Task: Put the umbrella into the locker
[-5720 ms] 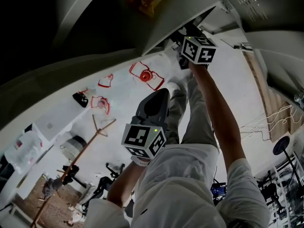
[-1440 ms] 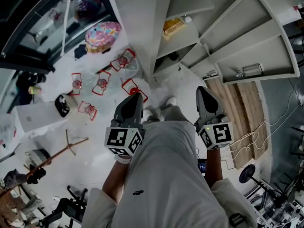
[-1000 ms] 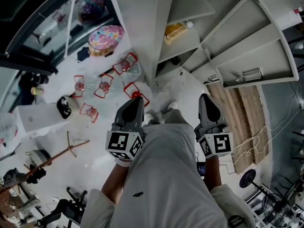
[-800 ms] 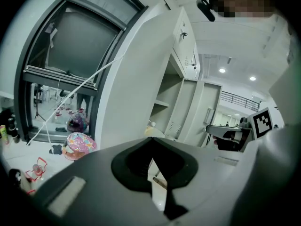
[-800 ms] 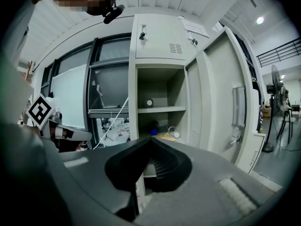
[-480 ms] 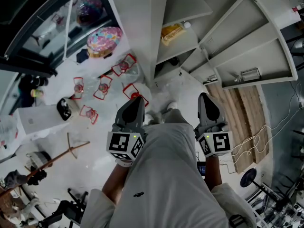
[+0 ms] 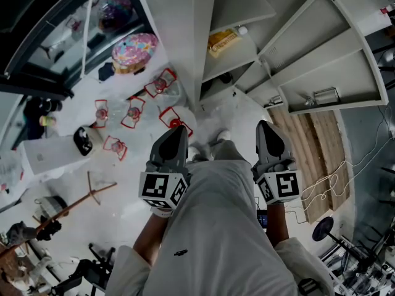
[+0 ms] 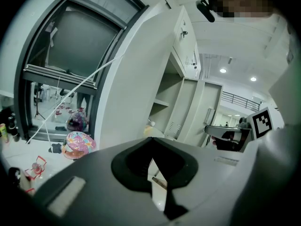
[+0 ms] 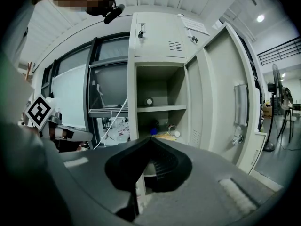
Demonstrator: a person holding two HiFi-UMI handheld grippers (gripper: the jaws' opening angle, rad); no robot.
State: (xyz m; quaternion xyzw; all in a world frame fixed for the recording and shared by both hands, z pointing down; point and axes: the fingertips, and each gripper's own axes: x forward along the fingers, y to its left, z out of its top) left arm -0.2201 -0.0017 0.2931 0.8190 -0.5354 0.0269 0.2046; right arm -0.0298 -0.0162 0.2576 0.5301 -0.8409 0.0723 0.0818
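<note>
The left gripper (image 7: 174, 131) and the right gripper (image 7: 266, 127) are both clenched, with nothing between their jaws. They are held side by side in front of the person. The locker (image 7: 333, 60) stands open ahead of them, well apart. On a shelf ahead of the right gripper lies a yellow packet (image 7: 221, 41). On the shelf below it sits a dark thing (image 7: 225, 78), too small to tell whether it is the umbrella. A pink dome (image 7: 134, 48) lies ahead and left of the left gripper.
</note>
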